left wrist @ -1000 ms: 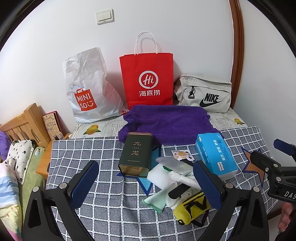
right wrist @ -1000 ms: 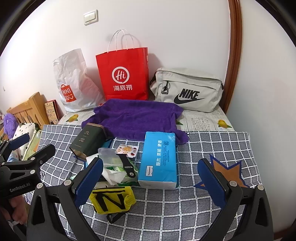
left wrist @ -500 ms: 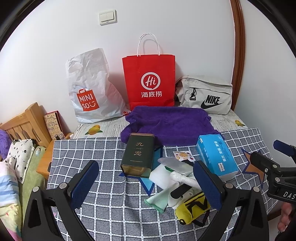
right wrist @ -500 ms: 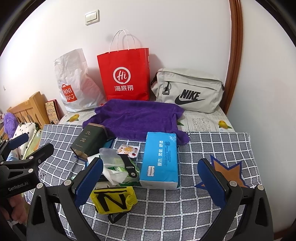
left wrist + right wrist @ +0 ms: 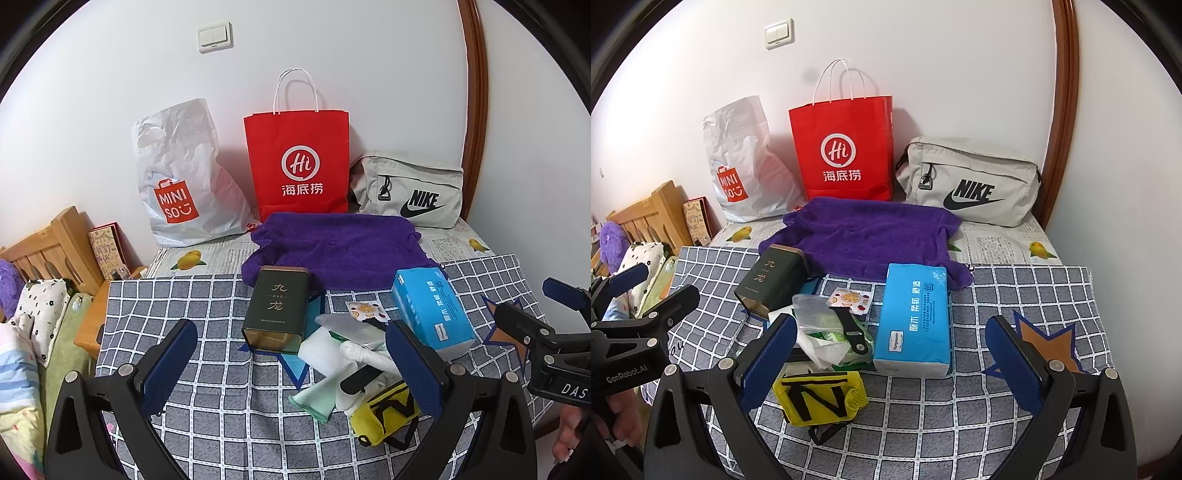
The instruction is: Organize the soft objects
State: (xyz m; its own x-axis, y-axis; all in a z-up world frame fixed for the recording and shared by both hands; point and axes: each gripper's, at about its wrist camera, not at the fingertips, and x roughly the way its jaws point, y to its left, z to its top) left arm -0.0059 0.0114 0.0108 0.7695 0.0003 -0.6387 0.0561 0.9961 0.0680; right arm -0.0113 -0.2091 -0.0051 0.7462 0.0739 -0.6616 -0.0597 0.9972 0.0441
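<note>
I have both grippers low at the near edge with nothing between their pads: the left gripper (image 5: 295, 365) is spread wide, and so is the right gripper (image 5: 892, 354).

Nearest me lies the clutter I must sort: a yellow pouch (image 5: 820, 398), a pale green cloth (image 5: 317, 397), a clear plastic bag of tissue packets (image 5: 827, 334) with a black strap (image 5: 851, 330) across it, and a blue tissue pack (image 5: 916, 317) just beside them. My worry is the heap itself. If I close on the plastic bag, the strap may come up with it, and thin film could slip from the pads. The dark green tea tin (image 5: 277, 308) touches the pile; a careless sweep might knock it, and it is rigid, not mine to sort.

All this rests on a grey checked cloth (image 5: 1015, 295), which could bunch if I press down. Farther back lies a purple towel (image 5: 871, 236), then a white Miniso bag (image 5: 177, 177), a red paper bag (image 5: 297, 162) and a grey Nike bag (image 5: 971, 186) against the white wall (image 5: 369, 55).
</note>
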